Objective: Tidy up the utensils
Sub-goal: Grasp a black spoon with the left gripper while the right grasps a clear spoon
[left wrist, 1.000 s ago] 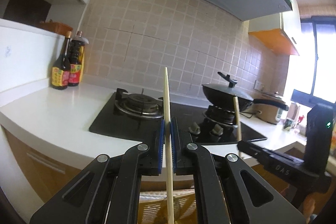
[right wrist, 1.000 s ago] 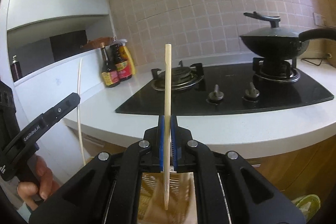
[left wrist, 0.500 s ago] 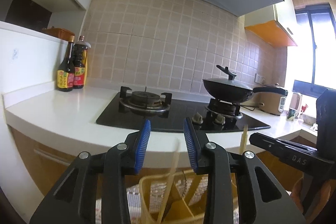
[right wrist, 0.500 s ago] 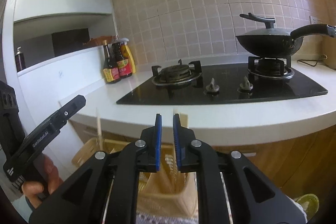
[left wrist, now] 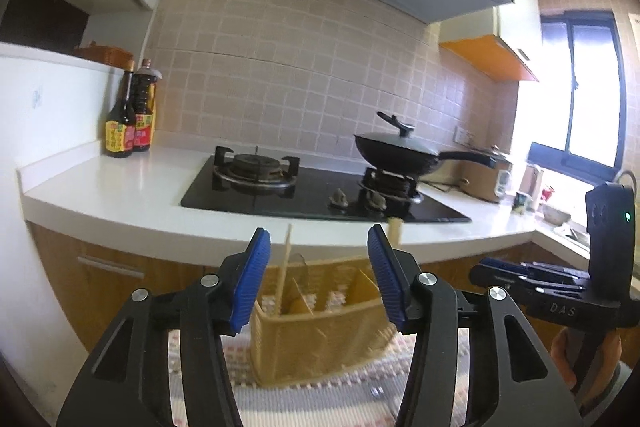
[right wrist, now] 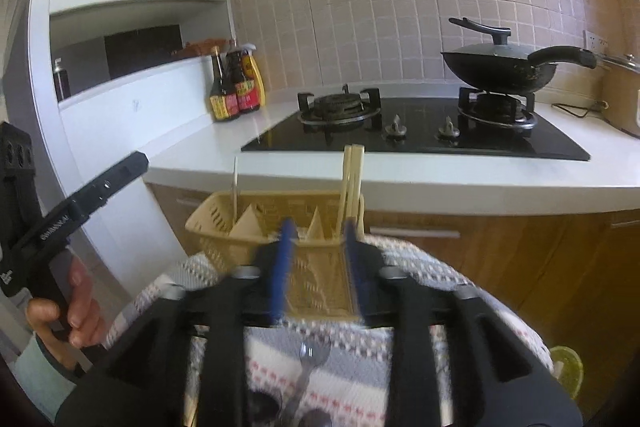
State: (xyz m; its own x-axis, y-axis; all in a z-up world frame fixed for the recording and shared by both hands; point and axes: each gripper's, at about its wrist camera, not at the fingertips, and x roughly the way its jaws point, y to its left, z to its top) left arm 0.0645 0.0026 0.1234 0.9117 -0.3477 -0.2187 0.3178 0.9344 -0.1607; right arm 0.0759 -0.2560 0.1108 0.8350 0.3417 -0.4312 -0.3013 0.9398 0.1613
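Both the left gripper and right gripper have just been opening, jaws empty; chopsticks stand in the yellow basket

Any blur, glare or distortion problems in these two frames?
Left wrist: window blown out by glare, counter bowed by fisheye, left claw sharp. Right wrist: right claw smeared by motion blur; stove and wok stay crisp.

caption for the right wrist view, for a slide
Open right gripper behind a yellow basket holding chopsticks, stove beyond.
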